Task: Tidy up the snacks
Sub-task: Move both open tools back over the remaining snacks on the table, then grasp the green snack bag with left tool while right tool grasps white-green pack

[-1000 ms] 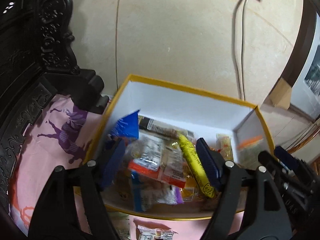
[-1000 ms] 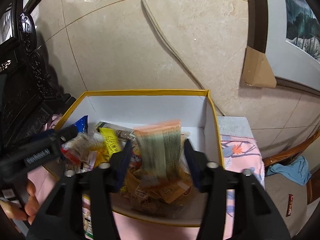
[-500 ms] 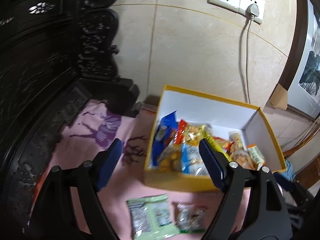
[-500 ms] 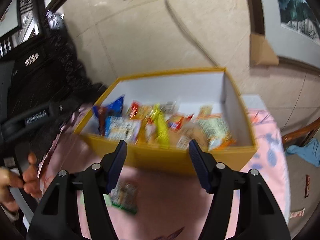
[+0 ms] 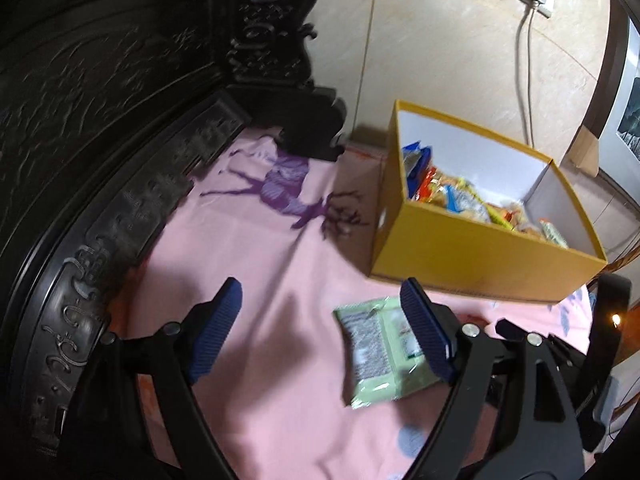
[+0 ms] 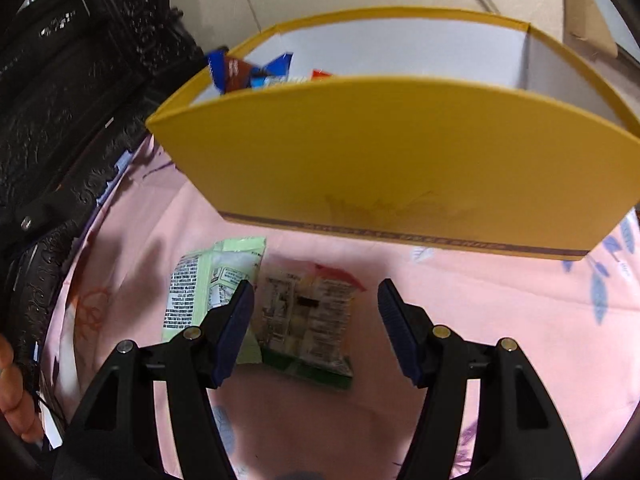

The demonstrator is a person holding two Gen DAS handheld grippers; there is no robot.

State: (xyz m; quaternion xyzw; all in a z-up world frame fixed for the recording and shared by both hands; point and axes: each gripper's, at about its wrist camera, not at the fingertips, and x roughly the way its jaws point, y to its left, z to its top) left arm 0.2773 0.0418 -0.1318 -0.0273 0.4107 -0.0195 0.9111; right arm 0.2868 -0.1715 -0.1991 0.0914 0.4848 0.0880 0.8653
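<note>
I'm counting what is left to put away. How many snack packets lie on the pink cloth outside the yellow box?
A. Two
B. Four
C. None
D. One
A: the right wrist view shows a light green packet and a clear packet with a dark green edge side by side on the pink cloth, in front of the yellow box.

A yellow cardboard box with a white inside [image 6: 392, 152] stands open on the pink printed cloth, against the tiled wall. Bright crinkly snack packets [image 5: 452, 196] lie heaped inside it, a blue one [image 6: 236, 70] poking above the rim. In front of the box, two packets lie flat side by side and touching: a pale green packet [image 5: 380, 348] and a clear packet with a green bottom edge [image 6: 308, 320].
</note>
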